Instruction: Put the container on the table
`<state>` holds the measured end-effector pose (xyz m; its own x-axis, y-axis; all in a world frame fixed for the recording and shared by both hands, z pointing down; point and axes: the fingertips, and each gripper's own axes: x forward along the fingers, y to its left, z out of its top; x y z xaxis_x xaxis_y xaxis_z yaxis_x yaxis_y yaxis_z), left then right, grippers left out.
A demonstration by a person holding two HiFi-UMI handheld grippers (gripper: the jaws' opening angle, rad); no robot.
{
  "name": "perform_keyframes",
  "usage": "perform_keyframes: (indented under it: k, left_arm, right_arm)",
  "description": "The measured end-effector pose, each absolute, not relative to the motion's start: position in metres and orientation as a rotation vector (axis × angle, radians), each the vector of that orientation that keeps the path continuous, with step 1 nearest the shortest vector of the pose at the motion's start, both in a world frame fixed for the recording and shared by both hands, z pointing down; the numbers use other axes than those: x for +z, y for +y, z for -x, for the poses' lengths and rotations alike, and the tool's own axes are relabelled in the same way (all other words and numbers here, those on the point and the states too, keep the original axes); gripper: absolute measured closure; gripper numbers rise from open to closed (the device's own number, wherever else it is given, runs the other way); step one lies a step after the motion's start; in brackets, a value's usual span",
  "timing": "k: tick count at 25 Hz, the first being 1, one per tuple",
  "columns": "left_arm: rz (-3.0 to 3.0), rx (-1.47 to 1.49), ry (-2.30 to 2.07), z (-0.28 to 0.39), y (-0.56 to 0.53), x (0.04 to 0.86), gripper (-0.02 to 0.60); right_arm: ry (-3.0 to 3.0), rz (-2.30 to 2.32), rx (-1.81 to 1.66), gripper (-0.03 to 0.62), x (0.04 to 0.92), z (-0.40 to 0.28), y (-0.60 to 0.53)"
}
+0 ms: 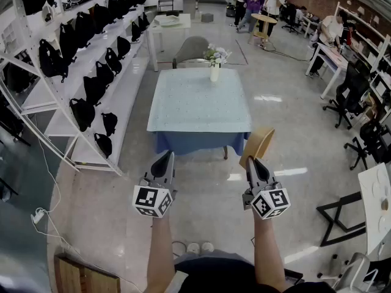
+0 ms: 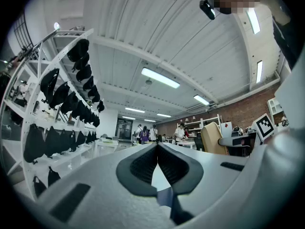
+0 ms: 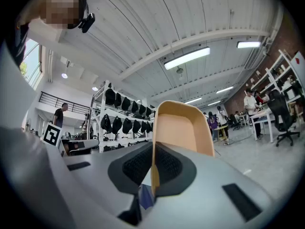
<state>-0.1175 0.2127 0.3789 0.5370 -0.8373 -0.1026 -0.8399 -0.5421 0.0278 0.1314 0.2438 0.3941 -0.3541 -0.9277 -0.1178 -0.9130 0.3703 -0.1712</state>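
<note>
A tan, shallow container (image 1: pixel 257 145) hangs in the air, held by its rim in my right gripper (image 1: pixel 252 162), which is shut on it. In the right gripper view the container (image 3: pixel 183 128) stands upright above the pinched jaws. My left gripper (image 1: pixel 165 161) is shut with nothing in it, level with the right one. The left gripper's pads (image 2: pixel 138 165) touch at their tips in its own view. Ahead stands the table (image 1: pixel 183 112) with a pale blue cloth and a vase of flowers (image 1: pixel 215 61) at its far edge. Both grippers are short of the table's near edge.
White shelving with several black bags (image 1: pixel 91 87) runs along the left. A grey chair (image 1: pixel 191 47) sits behind the table. Desks, office chairs (image 1: pixel 349 99) and people fill the right and far side. A white round table (image 1: pixel 379 200) is at the near right.
</note>
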Motion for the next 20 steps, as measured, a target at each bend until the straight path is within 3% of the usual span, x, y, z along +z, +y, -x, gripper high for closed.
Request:
perform_keyframes:
  k: [20]
  left_arm:
    - [2.744,0.158,1.508,0.135,0.206,0.386,0.58]
  right_arm:
    - [2.439,1.659,-0.14,0.582,0.395,-0.12,0.231]
